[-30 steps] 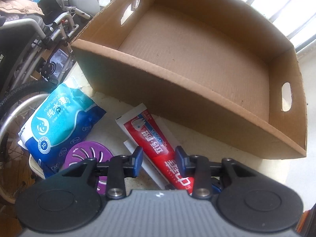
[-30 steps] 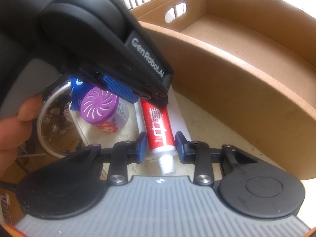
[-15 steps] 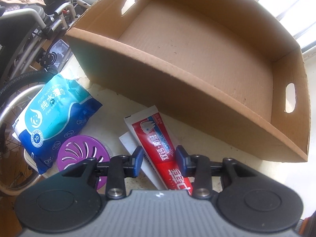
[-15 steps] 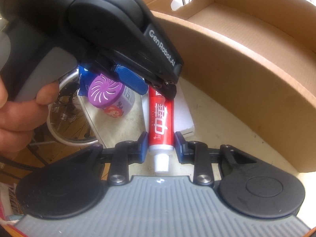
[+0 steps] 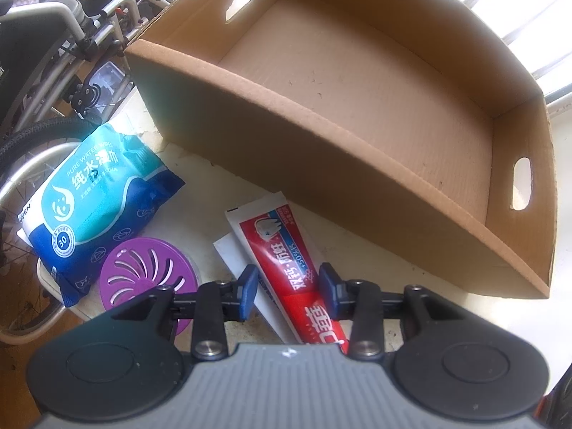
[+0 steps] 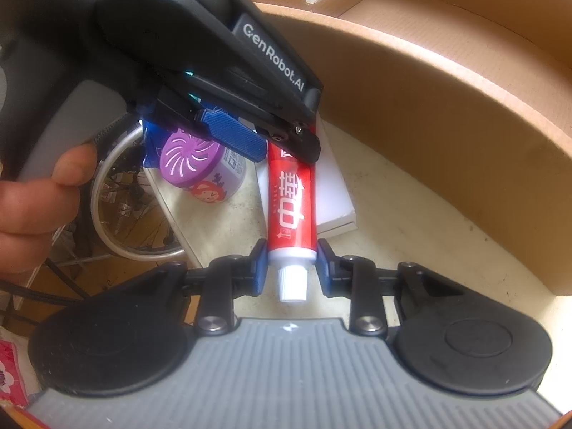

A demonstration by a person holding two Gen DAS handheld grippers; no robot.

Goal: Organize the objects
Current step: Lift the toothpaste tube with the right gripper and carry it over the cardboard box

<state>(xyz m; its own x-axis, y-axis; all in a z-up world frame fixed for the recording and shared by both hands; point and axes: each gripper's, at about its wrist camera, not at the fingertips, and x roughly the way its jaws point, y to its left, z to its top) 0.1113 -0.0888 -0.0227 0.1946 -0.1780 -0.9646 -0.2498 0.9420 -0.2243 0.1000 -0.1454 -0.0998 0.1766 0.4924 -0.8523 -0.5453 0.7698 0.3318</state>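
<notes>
Nothing is sitting in the cardboard box (image 5: 357,82) yet, so the sorting is barely starting. Both claws are clamping the red toothpaste tube (image 6: 293,211): the right claw (image 6: 291,268) at its cap end, the left claw (image 5: 287,291) around its middle. At ten o'clock of the tube, the wipes pack (image 5: 96,193) and purple air freshener (image 5: 148,277) are waiting on the worktop (image 5: 200,175), still to be packed

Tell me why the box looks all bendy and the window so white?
Left wrist view: the fisheye lens bows the cardboard box's straight walls, and daylight blows out the window at top right. Right wrist view: the same curving shows on the box wall, while the toothpaste tube stays sharp.
</notes>
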